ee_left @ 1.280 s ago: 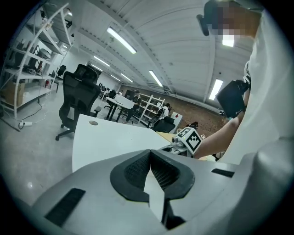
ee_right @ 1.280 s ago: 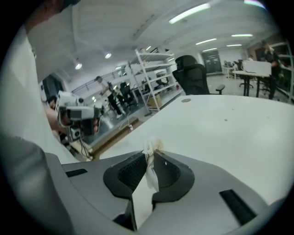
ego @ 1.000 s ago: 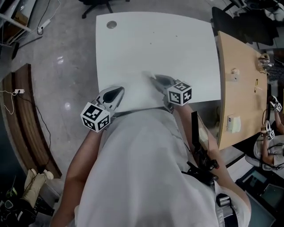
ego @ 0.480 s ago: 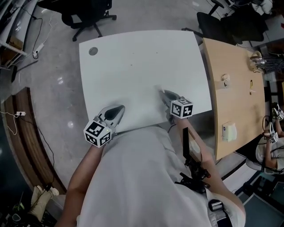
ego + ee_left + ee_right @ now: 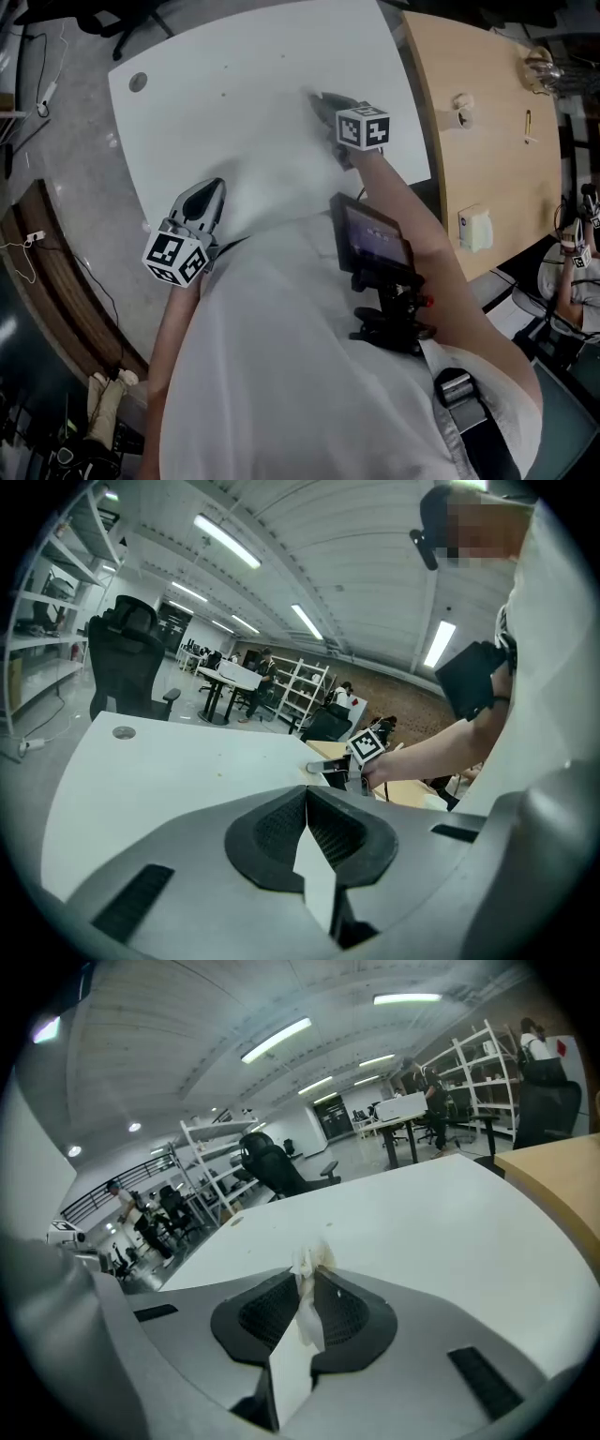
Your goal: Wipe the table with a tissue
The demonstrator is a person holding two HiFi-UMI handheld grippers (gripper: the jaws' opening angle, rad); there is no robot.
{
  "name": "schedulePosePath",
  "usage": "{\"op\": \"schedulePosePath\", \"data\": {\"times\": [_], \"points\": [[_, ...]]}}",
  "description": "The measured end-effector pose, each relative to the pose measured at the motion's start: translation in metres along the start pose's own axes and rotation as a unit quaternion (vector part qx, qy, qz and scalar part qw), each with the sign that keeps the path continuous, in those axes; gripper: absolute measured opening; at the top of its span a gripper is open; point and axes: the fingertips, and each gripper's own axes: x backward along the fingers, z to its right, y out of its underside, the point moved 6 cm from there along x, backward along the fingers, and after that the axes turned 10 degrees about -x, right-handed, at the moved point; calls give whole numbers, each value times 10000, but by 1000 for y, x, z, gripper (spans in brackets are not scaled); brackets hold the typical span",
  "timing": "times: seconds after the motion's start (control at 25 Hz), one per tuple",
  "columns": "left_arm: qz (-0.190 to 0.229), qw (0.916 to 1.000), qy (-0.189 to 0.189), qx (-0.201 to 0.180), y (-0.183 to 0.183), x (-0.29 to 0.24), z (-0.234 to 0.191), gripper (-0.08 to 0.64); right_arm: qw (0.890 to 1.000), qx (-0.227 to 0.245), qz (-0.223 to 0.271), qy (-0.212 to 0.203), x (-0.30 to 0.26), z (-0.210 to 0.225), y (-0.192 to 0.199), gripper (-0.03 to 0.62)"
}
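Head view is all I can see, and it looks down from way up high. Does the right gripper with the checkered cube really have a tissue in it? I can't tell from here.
Observer: Yes. In the right gripper view, the right gripper has its jaws shut on a crumpled white tissue. A tuft of it pokes out past the tips.
Operator: Does the other one have a tissue too?
Observer: No. The left gripper view shows the left gripper with its jaws pressed together and nothing between them.
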Motion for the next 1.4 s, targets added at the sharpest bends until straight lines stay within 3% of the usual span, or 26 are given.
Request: {"op": "schedulePosePath", "data": {"times": [0.24,0.56,0.76,1.08,1.4], "points": [[-42,9995,-271,177,-2,-22,9,6,9988,398,-241,-160,-33,18,-29,55],[-157,9982,-520,267,1,-34,24,6,9879,1448,-563,26,-64,34,-56,55],[-115,9954,-852,433,7,-27,25,6,9748,2101,-707,266,-93,37,-71,55],[-68,9916,-1160,566,11,-19,36,6,9422,3196,-939,358,-122,25,-81,55],[-63,9916,-1174,536,8,-17,42,6,9276,3510,-1255,260,-116,16,-71,55]]}}
